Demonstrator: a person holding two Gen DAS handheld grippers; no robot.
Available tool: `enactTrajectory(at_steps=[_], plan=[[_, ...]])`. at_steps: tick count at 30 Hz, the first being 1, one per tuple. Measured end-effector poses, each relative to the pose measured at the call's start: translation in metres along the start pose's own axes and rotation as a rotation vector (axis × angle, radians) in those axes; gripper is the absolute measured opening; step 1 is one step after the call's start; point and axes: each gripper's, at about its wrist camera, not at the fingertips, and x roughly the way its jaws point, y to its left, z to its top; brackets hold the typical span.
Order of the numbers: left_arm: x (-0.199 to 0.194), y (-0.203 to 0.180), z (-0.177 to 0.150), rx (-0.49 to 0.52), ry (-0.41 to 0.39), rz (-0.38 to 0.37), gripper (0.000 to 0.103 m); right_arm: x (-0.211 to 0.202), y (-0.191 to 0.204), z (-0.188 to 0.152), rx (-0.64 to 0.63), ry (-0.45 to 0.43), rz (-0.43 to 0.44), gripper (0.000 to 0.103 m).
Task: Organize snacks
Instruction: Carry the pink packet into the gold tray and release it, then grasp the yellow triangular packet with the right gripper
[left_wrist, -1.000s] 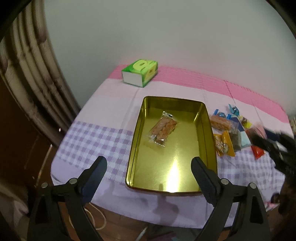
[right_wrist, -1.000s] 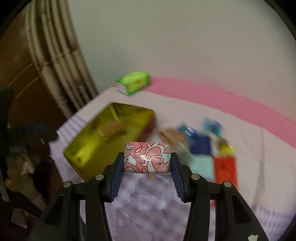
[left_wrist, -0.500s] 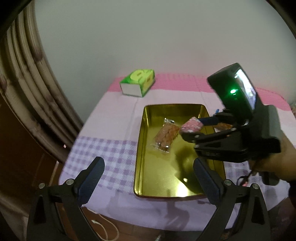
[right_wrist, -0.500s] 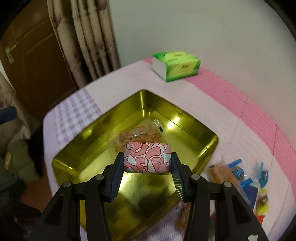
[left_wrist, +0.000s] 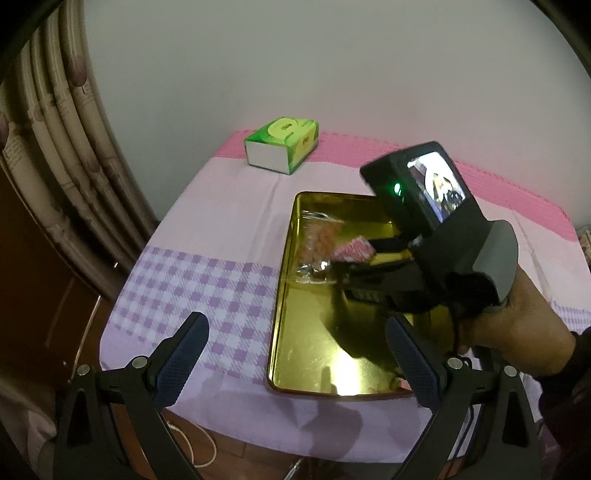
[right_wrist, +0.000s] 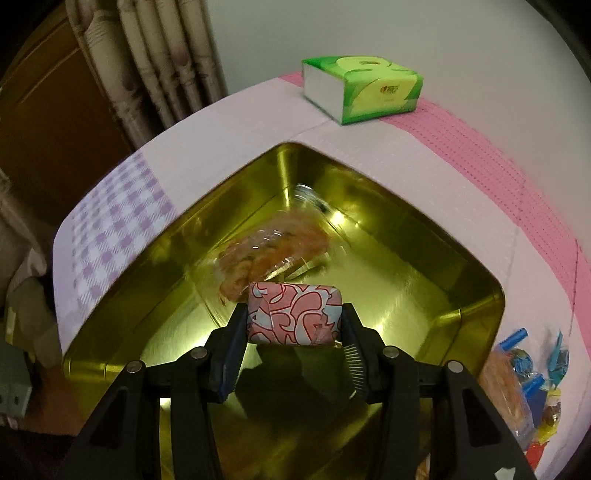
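1. Left wrist view: the left tool (left_wrist: 295, 354) hangs with its jaws wide apart and nothing between them, over the near end of the gold tin (left_wrist: 291, 332) on the bench (left_wrist: 207, 266). The right tool (left_wrist: 352, 254), held by a hand (left_wrist: 517, 328), reaches into the tin with a pink snack (left_wrist: 352, 250)

2. Right wrist view: the right tool (right_wrist: 293, 325) is clamped on the pink snack (right_wrist: 293, 314), low inside the tin (right_wrist: 461, 291), just beside a clear-wrapped orange snack (right_wrist: 273, 243); other snacks (right_wrist: 524, 387) lie outside to the right

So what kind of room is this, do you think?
Probably a room in a home: a table under a pink and checked cloth, pleated curtains, and a green tissue box by the wall.
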Motion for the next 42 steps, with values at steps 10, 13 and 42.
enactTrajectory(at_steps=[10, 13, 42], plan=[[-0.002, -0.008, -0.002, 0.023, -0.003, 0.004, 0.096, -0.114, -0.050, -0.066, 0.216, -0.354, 0.035, 0.064], [-0.001, -0.009, -0.003, 0.022, 0.007, -0.007, 0.096, -0.135, -0.069, -0.108, 0.241, -0.338, 0.007, 0.064], [-0.007, -0.036, -0.009, 0.135, -0.021, -0.030, 0.096, -0.148, -0.074, -0.156, 0.188, -0.222, -0.069, 0.028]])
